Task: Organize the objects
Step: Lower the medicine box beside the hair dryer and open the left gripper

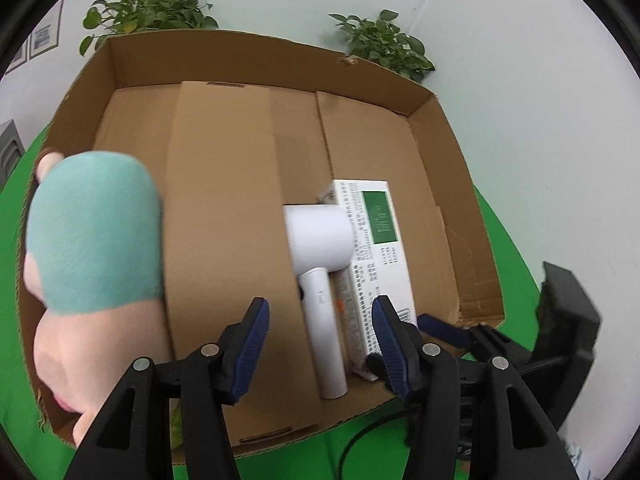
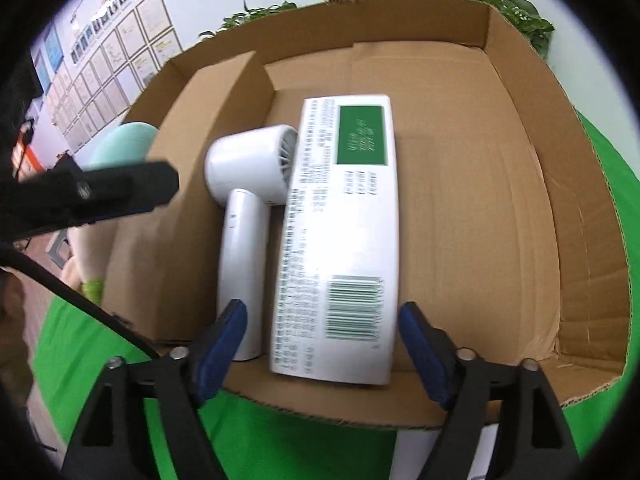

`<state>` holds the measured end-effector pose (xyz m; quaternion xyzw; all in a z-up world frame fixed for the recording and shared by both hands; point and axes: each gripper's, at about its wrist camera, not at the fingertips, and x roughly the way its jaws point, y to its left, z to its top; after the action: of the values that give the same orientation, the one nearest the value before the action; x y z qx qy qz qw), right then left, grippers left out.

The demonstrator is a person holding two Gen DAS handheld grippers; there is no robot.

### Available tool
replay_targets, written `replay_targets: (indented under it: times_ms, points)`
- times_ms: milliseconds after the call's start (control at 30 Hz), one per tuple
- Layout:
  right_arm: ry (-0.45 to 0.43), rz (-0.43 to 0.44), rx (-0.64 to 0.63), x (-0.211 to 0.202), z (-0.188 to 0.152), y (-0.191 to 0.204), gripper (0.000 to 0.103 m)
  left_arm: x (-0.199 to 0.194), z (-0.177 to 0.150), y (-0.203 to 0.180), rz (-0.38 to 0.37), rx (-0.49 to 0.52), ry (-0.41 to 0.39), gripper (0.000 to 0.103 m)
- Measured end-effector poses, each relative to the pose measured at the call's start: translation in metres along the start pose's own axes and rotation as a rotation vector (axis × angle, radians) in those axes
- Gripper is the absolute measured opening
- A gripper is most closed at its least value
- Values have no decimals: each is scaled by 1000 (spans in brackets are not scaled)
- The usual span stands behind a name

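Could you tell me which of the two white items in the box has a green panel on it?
The flat white carton; the white hair dryer lying beside it is plain.

in the cardboard box we see a white hair dryer lying flat, touching a long white carton with a green panel; a teal-and-pink plush toy sits at the box's left side.

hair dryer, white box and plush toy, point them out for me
hair dryer (image 2: 244, 268), right wrist view, on its handle
white box (image 2: 340, 248), right wrist view, on its printed top face
plush toy (image 1: 96, 236), left wrist view, on its teal part
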<state>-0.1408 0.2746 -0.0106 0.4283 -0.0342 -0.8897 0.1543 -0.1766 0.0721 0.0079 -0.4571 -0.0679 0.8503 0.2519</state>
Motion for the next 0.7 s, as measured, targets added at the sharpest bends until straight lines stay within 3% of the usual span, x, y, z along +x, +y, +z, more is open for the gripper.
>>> replay_targets:
  times_ms: [167,267,533,567,633,700]
  points:
    - [-6,-10,23,7,2,-13,78,-15,-15,11,32,-1,-34,52]
    - [10,-29,0,11,-5,-11,63,-24,-23,10,49,17,-59,52]
    - [15,-18,-27,10,-5,-4,61,-45,-41,0,123,68,-162,57]
    - [14,-22,-26,9,-5,-4,62,-50,-44,-1,133,74,-180,58]
    - [-10,-71,-38,0,-4,-2,81,-58,-50,-5,170,84,-216,70]
    - [-75,-112,-81,-21,-12,2,85,-69,-58,-9,245,97,-272,83]
